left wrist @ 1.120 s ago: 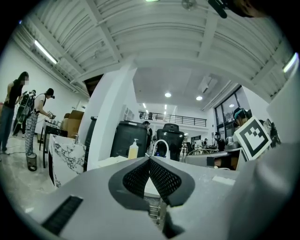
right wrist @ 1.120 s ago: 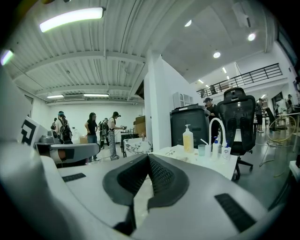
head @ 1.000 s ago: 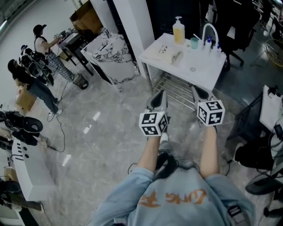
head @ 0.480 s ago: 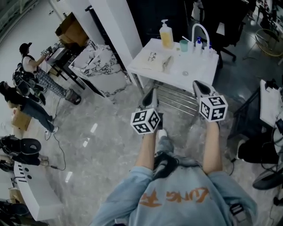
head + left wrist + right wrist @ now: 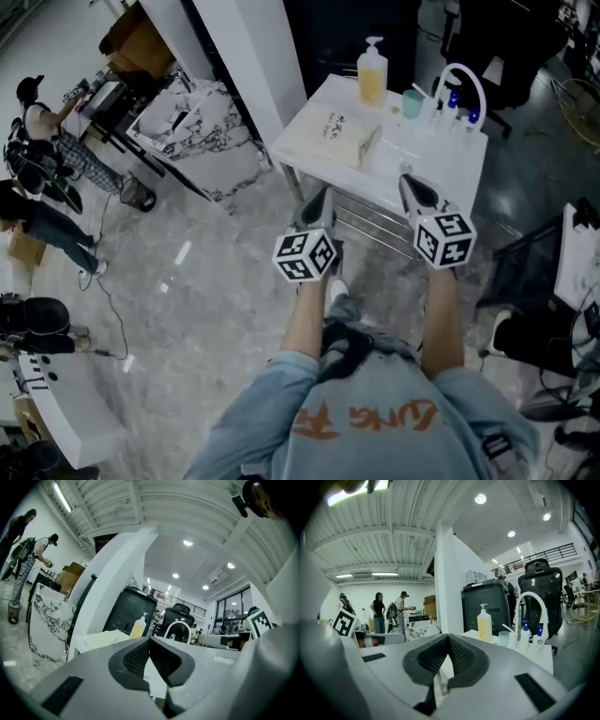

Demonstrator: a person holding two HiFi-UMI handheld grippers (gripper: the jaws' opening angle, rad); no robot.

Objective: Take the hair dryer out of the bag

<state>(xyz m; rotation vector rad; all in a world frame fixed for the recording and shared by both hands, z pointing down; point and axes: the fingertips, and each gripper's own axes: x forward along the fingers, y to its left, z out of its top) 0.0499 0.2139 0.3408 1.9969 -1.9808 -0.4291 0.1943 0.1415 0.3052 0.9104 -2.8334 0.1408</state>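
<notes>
A flat cream bag lies on the near left part of the white table; it also shows in the left gripper view. No hair dryer is visible. My left gripper is shut and empty, its tips just short of the table's near edge, below the bag. My right gripper is shut and empty too, its tips over the table's near edge, right of the bag. In each gripper view the jaws meet with nothing between them.
At the table's back stand a yellow soap pump bottle, a green cup, a white arched faucet and small blue-capped bottles. A wire shelf sits under the table. A white pillar and people are to the left.
Both grippers have moved forward to the table, and the table with the bag now lies closer in view. Both pairs of jaws stayed shut.
</notes>
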